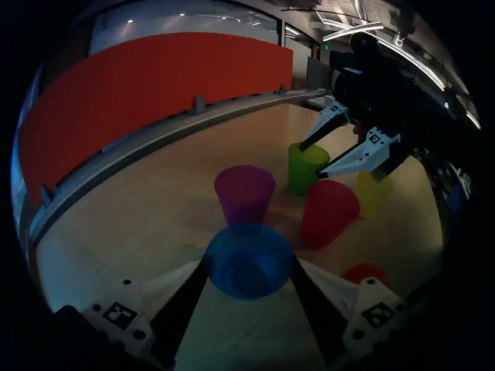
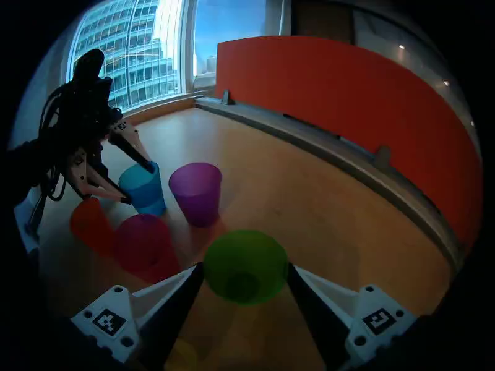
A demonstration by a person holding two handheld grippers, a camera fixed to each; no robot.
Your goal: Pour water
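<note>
The left gripper [image 1: 247,263] is closed on a blue cup [image 1: 249,281]. Its two pale fingers press the cup's sides, and the open mouth of the cup faces the camera. In the right gripper view, this same cup stands upright on the wooden table [image 1: 154,210] with the far gripper clamped around it, one finger at the rim and one lower on the side.

The right gripper [image 2: 244,267] is closed on a green cup [image 2: 245,256], with a finger touching each side. In the left gripper view, the green cup stands upright farther back on the table, and a dark gripper body reaches down to it from the upper right.

I cannot tell whether either cup holds water.

In the left gripper view, a purple cup [image 1: 244,191] stands just beyond the blue cup, mouth up. A red cup [image 1: 328,211] sits to its right, upside down and just in front of the green cup. A yellow cup [image 1: 373,191] is just beside the red one, farther right. An orange cup [image 1: 365,272] peeks over the left gripper's right finger at the lower right.

A long orange-red partition [image 1: 154,93] runs along the far edge of the table on a grey rail [image 1: 185,120]. In the right gripper view, large windows [image 2: 142,49] behind the left gripper show glass buildings and blue sky.
</note>
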